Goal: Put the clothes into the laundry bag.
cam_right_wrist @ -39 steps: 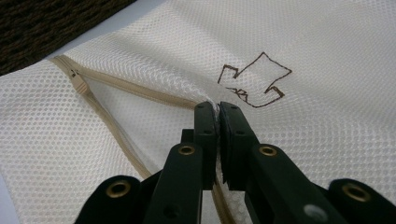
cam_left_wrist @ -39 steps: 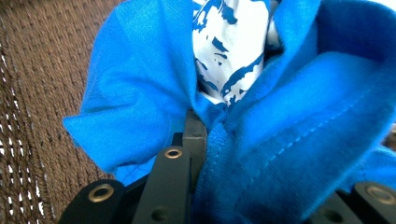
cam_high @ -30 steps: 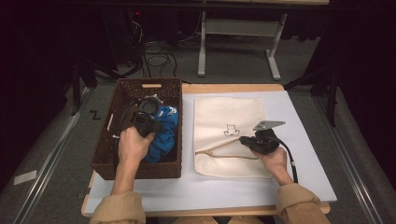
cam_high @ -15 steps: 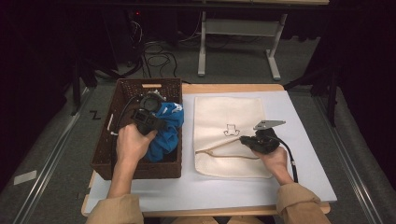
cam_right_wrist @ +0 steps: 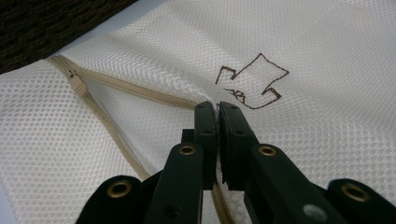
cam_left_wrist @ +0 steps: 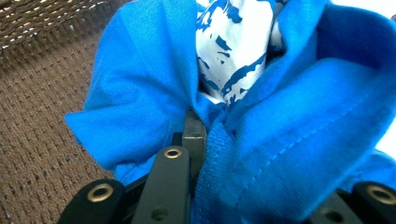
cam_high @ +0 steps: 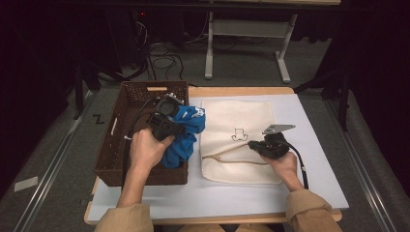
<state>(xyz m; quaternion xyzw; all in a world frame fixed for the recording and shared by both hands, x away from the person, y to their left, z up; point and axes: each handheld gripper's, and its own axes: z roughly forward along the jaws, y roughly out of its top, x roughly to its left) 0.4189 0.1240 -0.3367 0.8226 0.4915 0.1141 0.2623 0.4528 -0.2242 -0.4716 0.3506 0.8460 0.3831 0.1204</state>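
Note:
A blue garment with a white print lies bunched at the right side of the brown woven basket. My left gripper is shut on a fold of that blue cloth, which hides one jaw. A cream mesh laundry bag lies flat on the table with its zipper open along the near part. My right gripper is shut on the mesh at the zipper's edge, just below the brown drawn mark.
The basket stands on the left part of the pale table cover. Past the table's far edge are a white desk frame and cables on the floor. A metal rail runs along the left.
My left gripper has lifted the blue garment a little up and toward the basket's right wall. The right gripper has stayed put on the bag.

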